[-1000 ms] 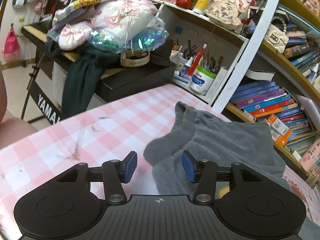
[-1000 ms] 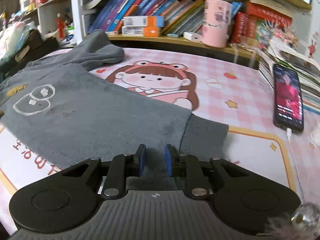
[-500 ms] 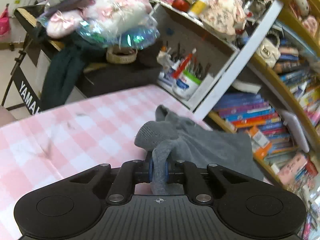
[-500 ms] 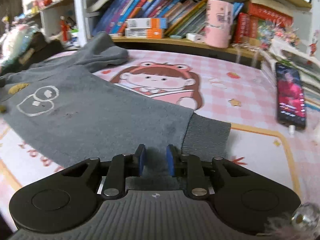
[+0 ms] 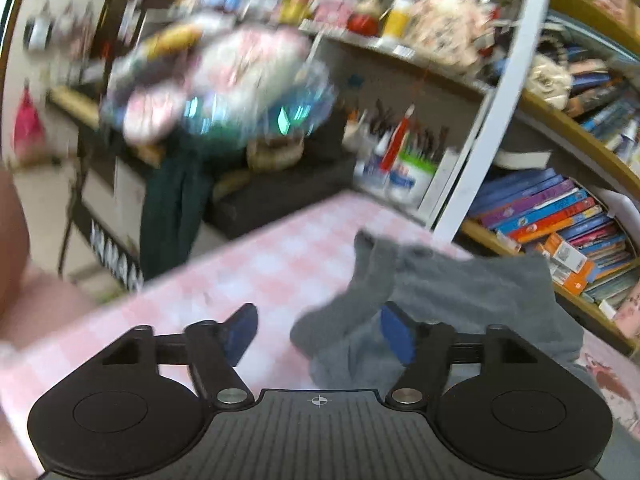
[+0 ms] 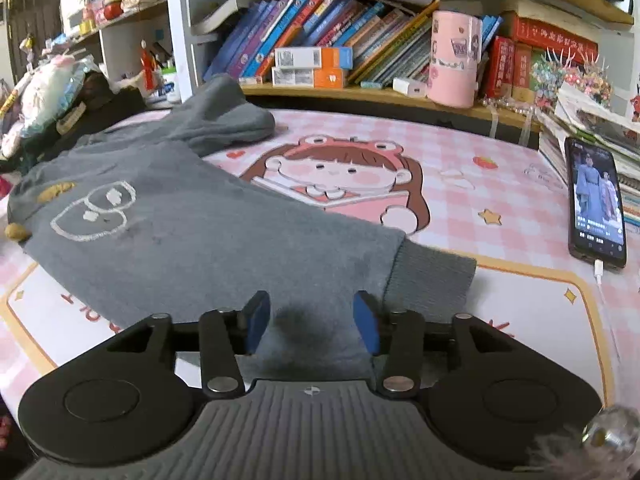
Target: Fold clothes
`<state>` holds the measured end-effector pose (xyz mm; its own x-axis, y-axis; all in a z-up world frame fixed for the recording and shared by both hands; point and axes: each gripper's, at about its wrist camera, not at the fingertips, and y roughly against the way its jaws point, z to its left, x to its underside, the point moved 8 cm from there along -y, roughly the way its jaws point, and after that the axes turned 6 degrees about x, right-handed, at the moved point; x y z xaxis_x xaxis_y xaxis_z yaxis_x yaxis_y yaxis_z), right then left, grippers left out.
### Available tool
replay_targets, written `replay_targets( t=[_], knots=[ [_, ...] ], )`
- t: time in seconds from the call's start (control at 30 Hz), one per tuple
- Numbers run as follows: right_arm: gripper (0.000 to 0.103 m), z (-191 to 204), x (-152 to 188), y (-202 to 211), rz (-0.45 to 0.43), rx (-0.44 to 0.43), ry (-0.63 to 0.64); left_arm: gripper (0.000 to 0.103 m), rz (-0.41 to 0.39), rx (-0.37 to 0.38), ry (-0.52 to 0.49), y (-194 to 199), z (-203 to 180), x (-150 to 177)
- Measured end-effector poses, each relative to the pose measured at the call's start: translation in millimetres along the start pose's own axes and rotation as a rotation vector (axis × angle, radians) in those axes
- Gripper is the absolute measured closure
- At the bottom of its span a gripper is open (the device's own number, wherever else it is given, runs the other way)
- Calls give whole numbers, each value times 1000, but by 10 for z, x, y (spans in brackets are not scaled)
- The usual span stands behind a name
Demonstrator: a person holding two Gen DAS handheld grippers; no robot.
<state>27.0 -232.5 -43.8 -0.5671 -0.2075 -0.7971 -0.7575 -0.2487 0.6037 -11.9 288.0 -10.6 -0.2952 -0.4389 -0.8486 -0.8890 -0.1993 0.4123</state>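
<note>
pink checked table (image 6: 460, 152): both hand-held grippers (image 5: 318, 330) (image 6: 312, 318) agape over grey sweater (image 6: 200, 232).

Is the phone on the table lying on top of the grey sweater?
No, the phone lies on bare pink tablecloth off to the right, well apart from the grey sweater.

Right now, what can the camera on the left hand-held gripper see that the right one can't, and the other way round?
Only the left view shows the black keyboard lettered "YAMA" and the heap of pink plush things on it. Only the right view shows the lit phone, the pink cup and the cartoon girl print. Both show the grey sweatshirt on the pink checked cloth, bookshelves, and an open hand-held gripper: left hand-held gripper, right hand-held gripper.
</note>
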Motion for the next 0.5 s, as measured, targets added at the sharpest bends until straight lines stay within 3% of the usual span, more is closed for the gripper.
replay_targets(
  t=[0.23,0.33,0.5],
  knots=[
    [27,82,-157,45,-68,-3,-15,8,-8,129,-131,48,-573,30],
    [22,99,-214,31,-85,-3,-29,5,23,192,-184,-49,-856,133],
    [18,112,-251,-46,-84,2,-52,2,53,234,-287,-173,-1184,297]
  ],
)
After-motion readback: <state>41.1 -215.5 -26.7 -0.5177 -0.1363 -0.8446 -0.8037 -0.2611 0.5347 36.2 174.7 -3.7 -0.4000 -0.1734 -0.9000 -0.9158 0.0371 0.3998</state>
